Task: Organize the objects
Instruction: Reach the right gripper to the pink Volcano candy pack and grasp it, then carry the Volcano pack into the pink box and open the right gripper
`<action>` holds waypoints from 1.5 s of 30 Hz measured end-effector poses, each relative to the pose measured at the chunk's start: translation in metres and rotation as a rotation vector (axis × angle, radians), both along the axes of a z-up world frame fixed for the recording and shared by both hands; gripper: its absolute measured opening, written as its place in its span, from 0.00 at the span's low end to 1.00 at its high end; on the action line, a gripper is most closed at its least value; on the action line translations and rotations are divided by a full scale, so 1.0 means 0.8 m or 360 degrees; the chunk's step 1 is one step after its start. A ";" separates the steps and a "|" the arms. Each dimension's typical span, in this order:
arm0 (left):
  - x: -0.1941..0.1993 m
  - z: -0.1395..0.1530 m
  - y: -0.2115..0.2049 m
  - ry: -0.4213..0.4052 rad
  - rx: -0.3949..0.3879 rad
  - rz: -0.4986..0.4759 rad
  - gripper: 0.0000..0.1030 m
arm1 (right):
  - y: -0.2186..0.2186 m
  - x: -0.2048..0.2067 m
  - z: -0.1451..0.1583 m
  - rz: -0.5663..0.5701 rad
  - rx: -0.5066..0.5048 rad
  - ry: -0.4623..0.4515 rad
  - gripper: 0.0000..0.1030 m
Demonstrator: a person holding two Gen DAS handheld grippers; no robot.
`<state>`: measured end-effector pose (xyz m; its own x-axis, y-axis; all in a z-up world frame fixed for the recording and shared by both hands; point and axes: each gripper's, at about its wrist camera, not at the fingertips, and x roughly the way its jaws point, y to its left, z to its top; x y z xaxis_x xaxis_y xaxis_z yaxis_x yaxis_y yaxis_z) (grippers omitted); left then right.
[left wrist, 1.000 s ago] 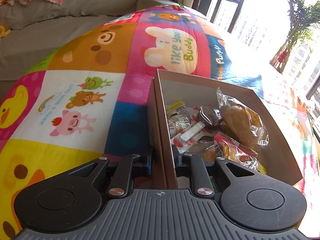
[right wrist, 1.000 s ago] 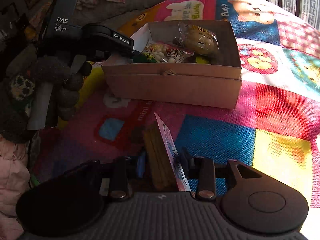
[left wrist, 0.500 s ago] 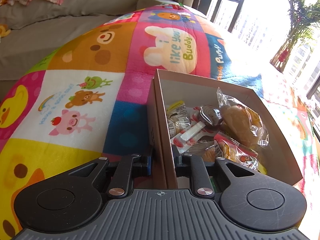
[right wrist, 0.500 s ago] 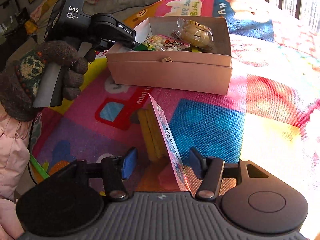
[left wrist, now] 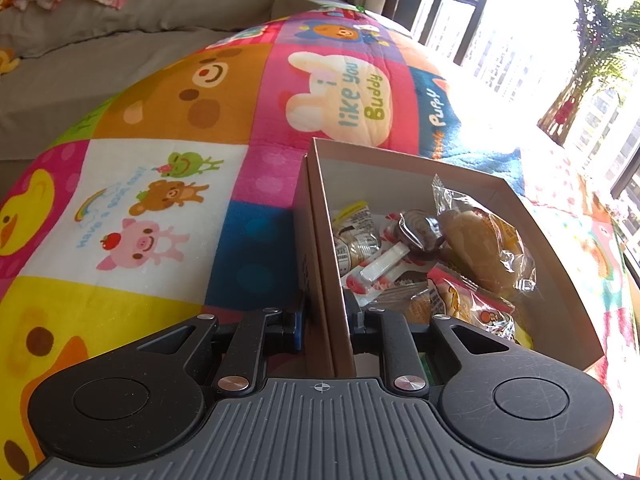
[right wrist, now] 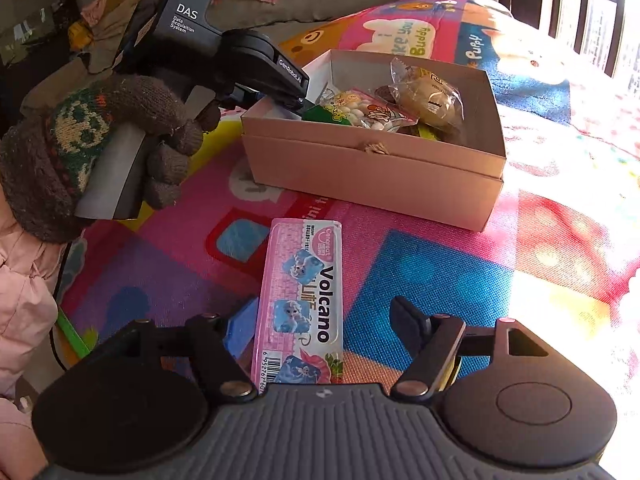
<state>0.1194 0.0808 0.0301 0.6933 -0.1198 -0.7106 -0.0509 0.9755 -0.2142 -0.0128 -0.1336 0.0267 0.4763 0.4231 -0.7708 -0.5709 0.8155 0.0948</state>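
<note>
Right gripper opening at the bottom of its own view, fingers spread either side of the flat pink "Volcano" snack packet with cartoon stickers, pads no longer pressing it. Half a second ago stood on edge between the closing-in pads; now lying face up on the colourful patchwork play mat, lower centre of the frame, just short of the tan cardboard box. Released, then, outside the box rather than in it, so likely needing a fresh grasp from a better angle before going in with the rest. Left gripper pinched on the near wall of that same box, lower centre of the left view, unchanged over the last second, one pad outside and one inside, steadying it. In the right view, upper left, held by a hand in a brown knitted glove. Inside the box: wrapped bun, lollipop and other snack packets, piled toward its right side.
</note>
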 end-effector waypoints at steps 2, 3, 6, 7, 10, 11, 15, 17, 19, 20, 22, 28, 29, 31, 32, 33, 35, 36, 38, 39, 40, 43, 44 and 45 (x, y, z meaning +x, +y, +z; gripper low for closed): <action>0.000 0.000 0.000 0.0000 0.0000 0.0000 0.20 | 0.002 0.002 -0.002 0.0002 -0.0004 -0.0007 0.71; 0.000 0.000 0.000 0.0000 0.0000 0.0000 0.20 | 0.004 0.002 -0.002 0.0005 -0.0001 -0.0010 0.71; 0.000 0.000 0.000 0.0001 0.0000 -0.0001 0.20 | 0.008 0.004 -0.002 0.0024 0.0010 -0.0023 0.71; 0.000 0.000 0.000 0.0000 0.0000 -0.0001 0.20 | 0.009 0.006 -0.003 0.0029 0.0007 -0.0025 0.71; 0.000 0.000 0.000 0.0000 0.0000 -0.0002 0.20 | 0.011 0.008 -0.005 0.0035 -0.0003 -0.0017 0.71; 0.000 0.000 0.000 0.0000 0.0000 -0.0002 0.20 | 0.013 0.009 -0.006 0.0041 -0.0007 -0.0012 0.70; 0.000 0.000 0.000 0.0000 0.0001 -0.0002 0.20 | 0.017 0.007 -0.007 0.0074 -0.0038 -0.0020 0.50; 0.000 0.000 0.000 0.0000 -0.0001 -0.0004 0.20 | 0.015 0.008 -0.004 0.0092 -0.0016 0.0015 0.42; 0.000 0.000 0.001 -0.0002 -0.0004 -0.0007 0.20 | 0.010 0.009 -0.001 0.0102 -0.0006 0.0056 0.42; 0.000 0.000 0.001 -0.0002 -0.0004 -0.0007 0.20 | 0.007 0.009 0.001 0.0102 -0.0002 0.0065 0.42; 0.000 0.000 0.001 -0.0002 -0.0002 -0.0006 0.20 | -0.001 0.009 0.010 0.0101 0.0011 0.0079 0.42; 0.000 0.000 0.000 -0.0002 0.0000 -0.0004 0.20 | -0.023 0.020 0.061 0.0057 0.0123 0.0030 0.42; 0.000 0.000 0.001 -0.0001 0.0001 -0.0004 0.20 | -0.024 0.024 0.072 0.0051 0.0139 -0.0006 0.42; 0.000 0.000 0.001 -0.0001 -0.0001 -0.0006 0.20 | -0.022 0.041 0.092 0.0026 0.0183 -0.0069 0.42; 0.000 0.000 0.001 -0.0001 -0.0001 -0.0006 0.20 | -0.017 0.054 0.102 0.0009 0.0208 -0.0096 0.42; 0.000 0.000 0.001 -0.0001 0.0000 -0.0006 0.20 | -0.013 0.067 0.110 -0.0005 0.0234 -0.0123 0.42; 0.000 0.000 0.001 -0.0002 0.0003 -0.0009 0.20 | -0.004 0.092 0.122 -0.0032 0.0279 -0.0183 0.42; -0.001 0.000 0.001 -0.0002 0.0003 -0.0011 0.20 | 0.001 0.104 0.125 -0.0043 0.0295 -0.0194 0.42; -0.002 0.000 0.003 -0.0004 -0.0001 -0.0014 0.20 | 0.013 0.139 0.129 -0.0078 0.0348 -0.0168 0.42; -0.002 -0.001 0.003 -0.0005 -0.0004 -0.0015 0.20 | 0.019 0.155 0.129 -0.0100 0.0373 -0.0143 0.42; -0.003 -0.001 0.003 -0.0006 -0.0009 -0.0015 0.21 | 0.026 0.176 0.128 -0.0125 0.0397 -0.0107 0.42; -0.004 -0.001 0.004 -0.0009 -0.0027 -0.0013 0.21 | 0.044 0.220 0.119 -0.0184 0.0445 -0.0011 0.42; -0.004 -0.001 0.005 -0.0010 -0.0034 -0.0015 0.21 | 0.051 0.234 0.111 -0.0207 0.0464 0.0031 0.42; -0.004 -0.002 0.006 -0.0010 -0.0038 -0.0016 0.22 | 0.058 0.245 0.104 -0.0226 0.0473 0.0059 0.42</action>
